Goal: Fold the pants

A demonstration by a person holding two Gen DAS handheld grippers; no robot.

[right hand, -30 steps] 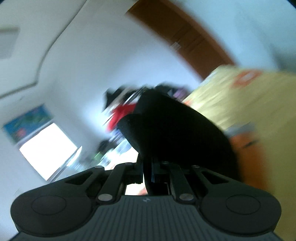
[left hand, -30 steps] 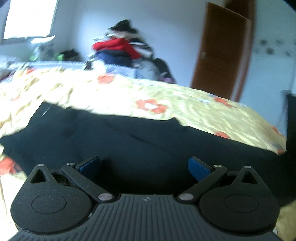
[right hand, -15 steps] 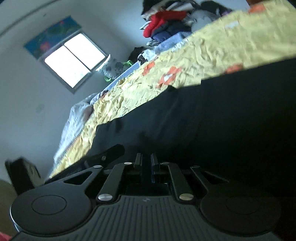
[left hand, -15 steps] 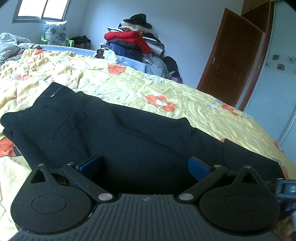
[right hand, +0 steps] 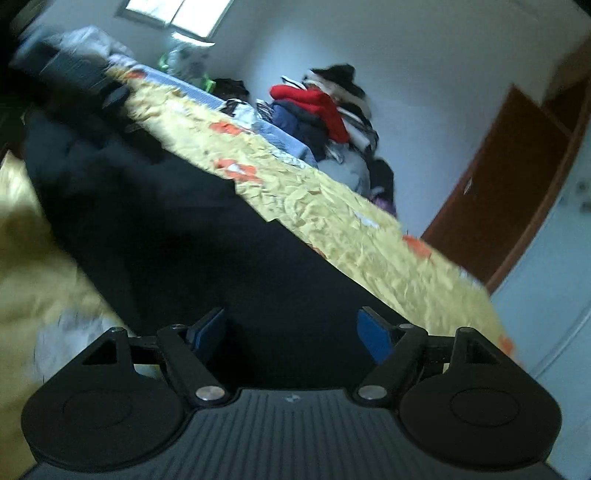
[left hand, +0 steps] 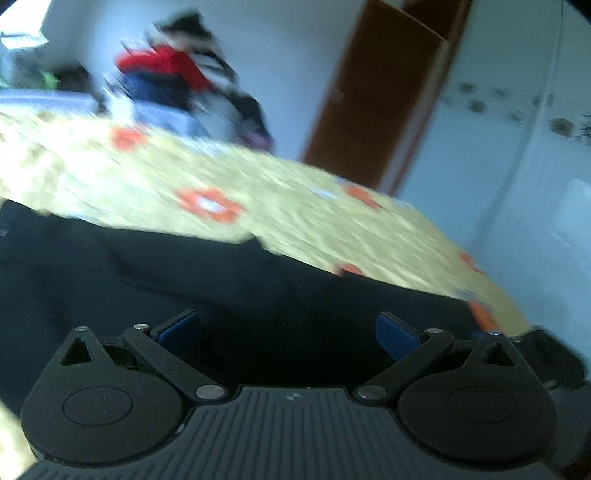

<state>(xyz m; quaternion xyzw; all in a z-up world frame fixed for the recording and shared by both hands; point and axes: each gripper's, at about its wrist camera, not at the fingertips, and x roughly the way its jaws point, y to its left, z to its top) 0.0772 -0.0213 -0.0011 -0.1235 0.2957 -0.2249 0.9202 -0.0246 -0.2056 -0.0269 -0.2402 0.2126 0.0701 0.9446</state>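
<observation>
Black pants (left hand: pixel 184 280) lie flat on the yellow flowered bedspread (left hand: pixel 295 221), folded lengthwise into a long dark band. In the left wrist view my left gripper (left hand: pixel 288 328) hovers just over the cloth with its blue pads (left hand: pixel 391 334) wide apart and nothing between them. The right wrist view shows the same pants (right hand: pixel 184 229) running away to the upper left. My right gripper (right hand: pixel 291 328) sits low over them; its jaws are opening, the blue pads (right hand: pixel 373 332) stand apart and press on nothing. The other gripper's black body (right hand: pixel 74 74) shows at the pants' far end.
A heap of clothes with a red jacket (right hand: pixel 321 107) is piled beyond the bed's far side. A brown wooden door (right hand: pixel 517 177) stands in the right corner, a bright window (right hand: pixel 177 14) at the upper left. The bed's edge falls off at the right.
My right gripper held a raised fold of the pants, swung it down across the bed while rolling upright, and has let go with its jaws apart. My left gripper stayed open and tilted slightly.
</observation>
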